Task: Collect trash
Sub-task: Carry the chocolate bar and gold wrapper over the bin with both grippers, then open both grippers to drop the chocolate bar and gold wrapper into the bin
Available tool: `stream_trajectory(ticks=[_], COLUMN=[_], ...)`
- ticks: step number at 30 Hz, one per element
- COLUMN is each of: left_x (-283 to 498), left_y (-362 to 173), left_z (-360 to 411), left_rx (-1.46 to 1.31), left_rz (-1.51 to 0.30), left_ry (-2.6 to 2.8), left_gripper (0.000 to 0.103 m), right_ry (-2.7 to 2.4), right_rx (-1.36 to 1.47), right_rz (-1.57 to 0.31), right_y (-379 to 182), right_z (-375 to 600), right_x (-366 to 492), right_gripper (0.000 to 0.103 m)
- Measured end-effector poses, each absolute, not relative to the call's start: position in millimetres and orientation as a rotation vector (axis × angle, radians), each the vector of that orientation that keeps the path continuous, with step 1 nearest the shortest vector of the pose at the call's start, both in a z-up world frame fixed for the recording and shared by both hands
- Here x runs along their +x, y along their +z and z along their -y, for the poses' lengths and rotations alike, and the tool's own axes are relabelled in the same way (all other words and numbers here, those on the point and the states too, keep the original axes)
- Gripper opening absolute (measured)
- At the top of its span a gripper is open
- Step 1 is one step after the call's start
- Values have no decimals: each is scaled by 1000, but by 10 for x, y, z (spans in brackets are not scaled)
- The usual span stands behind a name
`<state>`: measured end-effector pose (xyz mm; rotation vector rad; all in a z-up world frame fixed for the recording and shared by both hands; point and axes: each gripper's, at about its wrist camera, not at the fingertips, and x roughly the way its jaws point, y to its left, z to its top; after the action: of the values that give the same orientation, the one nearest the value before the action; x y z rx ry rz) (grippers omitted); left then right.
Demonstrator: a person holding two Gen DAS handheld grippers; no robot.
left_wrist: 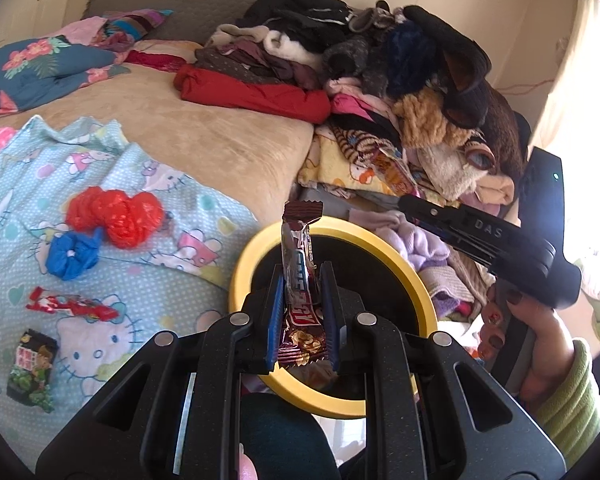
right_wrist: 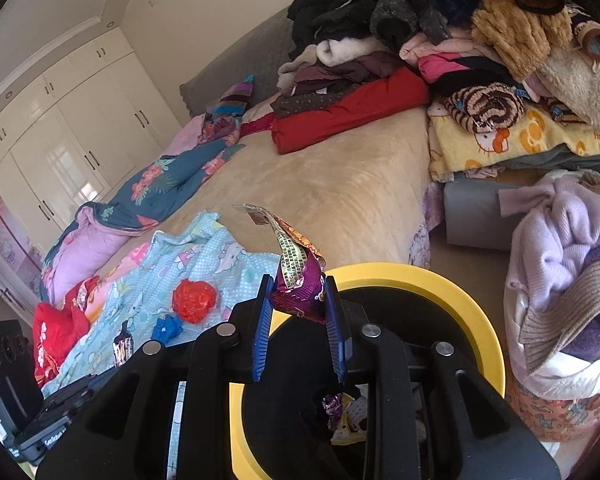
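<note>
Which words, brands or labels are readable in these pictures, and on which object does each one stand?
"DAS": on the black right gripper, seen from the left wrist view.
"HelloKi...", cut off at the picture's edge: on the yellow blanket.
Brown snack wrapper held by the left gripper: large letters, too creased to read.
Purple wrapper in the right gripper: small print, too small to read.
Dark packet on the bed: blurred.

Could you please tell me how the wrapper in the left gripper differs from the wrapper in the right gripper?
The brown snack wrapper in the left gripper is long, narrow and stands upright; the purple wrapper in the right gripper is crumpled, with its torn orange-and-yellow end bending left. The brown one looks sealed at its top; the purple one is torn open. Both are clamped between blue pads in front of the yellow-rimmed bin.
</note>
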<state>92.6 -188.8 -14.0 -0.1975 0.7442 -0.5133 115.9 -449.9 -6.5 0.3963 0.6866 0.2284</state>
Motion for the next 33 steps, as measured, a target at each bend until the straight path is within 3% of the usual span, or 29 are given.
stream_trajectory(ticks=[33], left_x=[1267], left_y=[-909], left_z=[2756], left_rx=[-27], left_rz=[-933], left_ry=[-602], left_gripper=[12], right_ry=[129], right_rx=[452], right_rz=[-901], right_y=[-656], right_z=[4899], right_x=[1278], right_gripper=[27])
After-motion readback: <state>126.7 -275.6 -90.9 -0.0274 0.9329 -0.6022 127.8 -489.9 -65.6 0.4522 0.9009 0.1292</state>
